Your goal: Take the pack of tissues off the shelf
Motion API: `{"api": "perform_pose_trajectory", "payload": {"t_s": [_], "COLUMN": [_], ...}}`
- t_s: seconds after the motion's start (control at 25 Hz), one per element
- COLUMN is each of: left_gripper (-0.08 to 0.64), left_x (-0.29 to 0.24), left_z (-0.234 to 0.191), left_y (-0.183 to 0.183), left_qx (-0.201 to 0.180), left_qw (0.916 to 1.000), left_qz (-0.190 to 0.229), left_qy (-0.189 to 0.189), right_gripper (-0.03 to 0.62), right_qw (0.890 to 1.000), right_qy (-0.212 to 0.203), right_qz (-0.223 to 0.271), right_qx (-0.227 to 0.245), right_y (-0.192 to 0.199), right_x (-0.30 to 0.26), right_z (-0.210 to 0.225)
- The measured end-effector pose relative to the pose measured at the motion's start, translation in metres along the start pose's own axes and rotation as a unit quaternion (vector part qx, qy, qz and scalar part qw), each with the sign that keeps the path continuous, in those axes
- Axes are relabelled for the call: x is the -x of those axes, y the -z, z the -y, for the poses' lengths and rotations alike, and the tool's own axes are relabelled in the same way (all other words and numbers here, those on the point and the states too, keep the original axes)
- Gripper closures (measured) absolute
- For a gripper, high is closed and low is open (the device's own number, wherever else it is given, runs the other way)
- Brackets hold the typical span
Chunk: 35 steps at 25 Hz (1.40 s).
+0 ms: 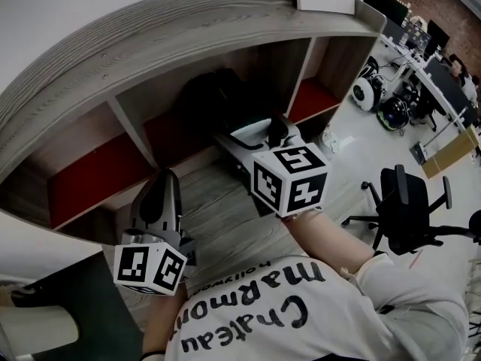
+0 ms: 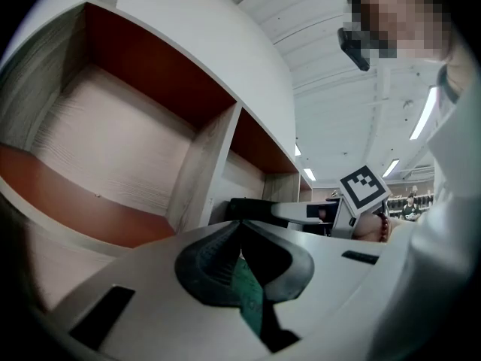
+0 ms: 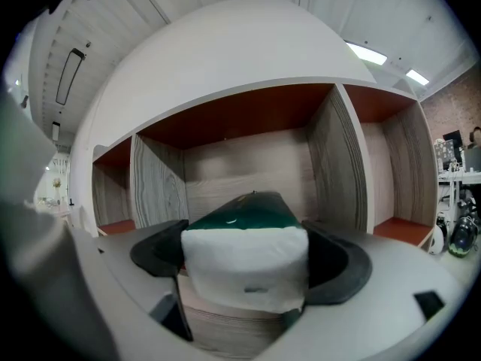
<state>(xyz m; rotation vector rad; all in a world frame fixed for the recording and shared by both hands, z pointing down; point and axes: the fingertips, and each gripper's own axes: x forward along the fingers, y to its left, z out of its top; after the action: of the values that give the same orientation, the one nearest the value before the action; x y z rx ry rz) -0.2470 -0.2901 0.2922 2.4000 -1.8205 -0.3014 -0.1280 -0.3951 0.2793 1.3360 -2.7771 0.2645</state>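
The pack of tissues [image 3: 244,265], a soft white block with a dark green top, sits between the two black pads of the right gripper [image 3: 254,239]; the pads stand wide and lie against both its sides, so the pack is clasped; pale wood grain shows beneath it, though whether it rests on the board or is just clear of it cannot be told. In the head view this gripper reaches into the middle compartment of the curved grey wood shelf unit [image 1: 188,40] with red-brown lining; its black-and-white marker cube [image 1: 289,179] faces the person. The left gripper [image 2: 240,228] hangs in front of the shelf, near the compartment to the left; its dark jaws meet at the tips with nothing between them. A black office chair [image 1: 402,201] stands well apart at the right.
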Motion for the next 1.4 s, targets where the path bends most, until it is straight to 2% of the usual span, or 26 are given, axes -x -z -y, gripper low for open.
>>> {"api": "perform_pose_trajectory", "payload": {"t_s": [0.52,1.0,1.24,1.4], "left_gripper": [0.541,0.541,0.541,0.541], "left_x": [-0.001,0.028,0.032,0.027], "left_z": [0.006,-0.012,-0.018,-0.013], "left_y": [-0.002,-0.002,-0.010,-0.014], "left_qx": [-0.009,-0.013,-0.022,-0.026], "left_qw": [0.9999,0.9989,0.9982,0.9984], "left_qz": [0.004,0.001,0.006,0.010], "left_qy": [0.003,-0.045,-0.056,-0.049], "right_gripper": [0.160,0.183,0.192,0.195], "right_qw": [1.000,0.999,0.999,0.999], "right_qy": [-0.016,-0.027,-0.029,-0.034], "right_qz": [-0.001,0.001,0.002,0.000], "right_qx": [0.020,0.030,0.022,0.018], "right_y": [0.001,-0.001,-0.002,-0.002], "right_x": [0.003,0.003,-0.002,-0.002], "right_z": [0.001,0.001,0.001,0.001]}}
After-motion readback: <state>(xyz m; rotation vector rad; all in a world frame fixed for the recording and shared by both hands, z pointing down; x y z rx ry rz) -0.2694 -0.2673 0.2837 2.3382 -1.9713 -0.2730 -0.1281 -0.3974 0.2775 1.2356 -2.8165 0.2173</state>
